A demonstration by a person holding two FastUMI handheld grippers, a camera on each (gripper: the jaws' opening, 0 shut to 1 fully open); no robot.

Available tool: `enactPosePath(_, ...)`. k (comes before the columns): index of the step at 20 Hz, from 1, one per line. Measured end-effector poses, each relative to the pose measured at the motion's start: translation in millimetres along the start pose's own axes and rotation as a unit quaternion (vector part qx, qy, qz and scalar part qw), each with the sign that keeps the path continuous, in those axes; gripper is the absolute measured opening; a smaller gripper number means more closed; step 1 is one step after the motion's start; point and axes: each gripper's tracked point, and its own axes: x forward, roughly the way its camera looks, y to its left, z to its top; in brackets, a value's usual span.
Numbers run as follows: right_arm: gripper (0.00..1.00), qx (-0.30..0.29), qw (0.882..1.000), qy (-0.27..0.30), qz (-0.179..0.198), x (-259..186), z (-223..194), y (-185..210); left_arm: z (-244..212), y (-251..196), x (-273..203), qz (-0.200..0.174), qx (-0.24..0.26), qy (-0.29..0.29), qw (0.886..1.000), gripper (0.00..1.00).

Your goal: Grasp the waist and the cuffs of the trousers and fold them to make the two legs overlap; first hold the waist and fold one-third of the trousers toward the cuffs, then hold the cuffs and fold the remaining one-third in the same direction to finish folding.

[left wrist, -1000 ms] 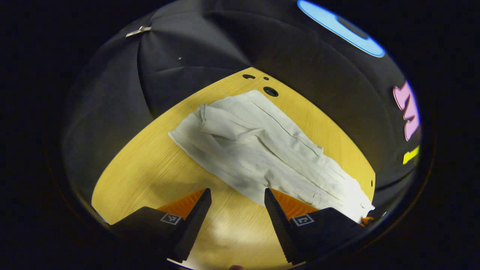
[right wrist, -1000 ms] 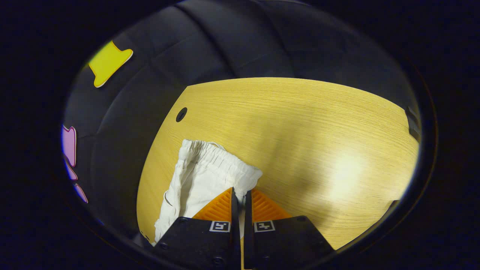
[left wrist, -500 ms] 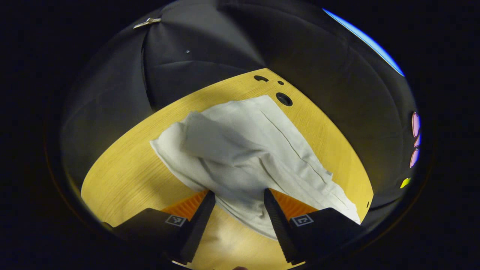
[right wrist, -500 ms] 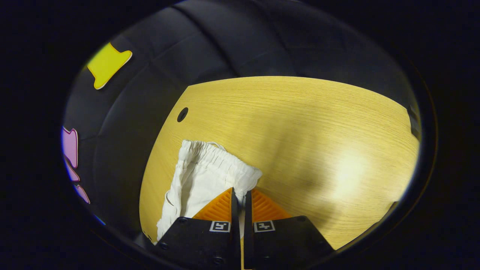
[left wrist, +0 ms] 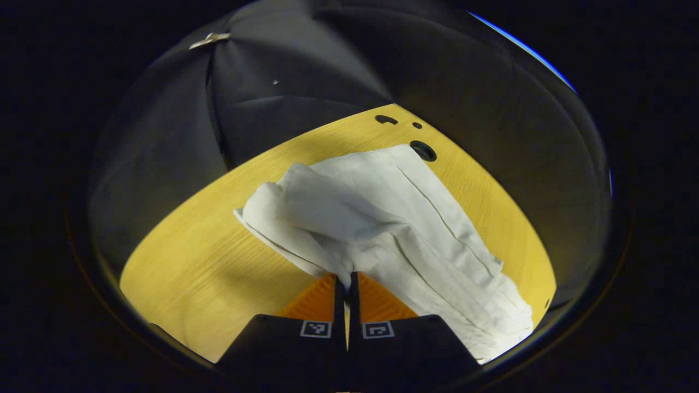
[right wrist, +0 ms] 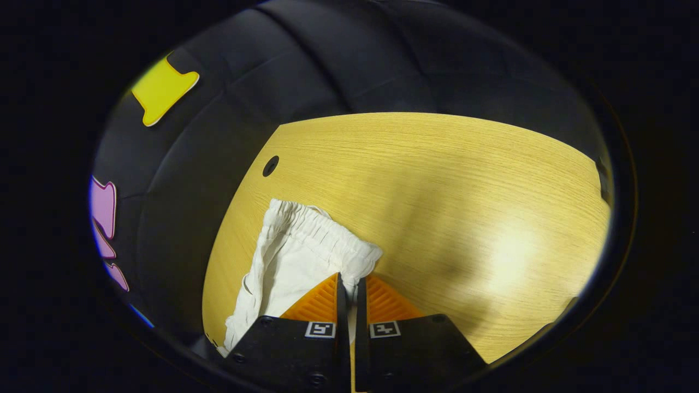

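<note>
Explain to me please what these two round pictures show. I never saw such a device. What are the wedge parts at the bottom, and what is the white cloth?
A person holds one pair of tongs in each hand; there is no robot arm. A small camera rides on each, looking forward along its two fingers, so the wedges at the bottom are those fingers.

In the left gripper view, the left tongs are shut on a pinch of the white trousers, which lie rumpled on a wooden table.

In the right gripper view, the right tongs are shut on the same trousers beside the gathered elastic waist.

The dark cloth behind is the booth's wall.
</note>
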Motion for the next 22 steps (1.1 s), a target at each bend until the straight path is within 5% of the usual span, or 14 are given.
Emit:
enactPosePath(5,0.08,-0.008,0.998,-0.036,0.053,-29,22,13,-19,12,-14,-0.032,-0.067,0.01,0.997,0.06)
enactPosePath(12,0.07,-0.068,0.992,-0.072,0.083,-77,49,41,-30,-3,-5,-0.048,-0.05,0.023,0.997,0.06)
enactPosePath(22,0.07,-0.208,0.95,-0.102,0.208,-136,23,133,-40,-5,-1,-0.059,-0.023,0.021,0.998,0.06)
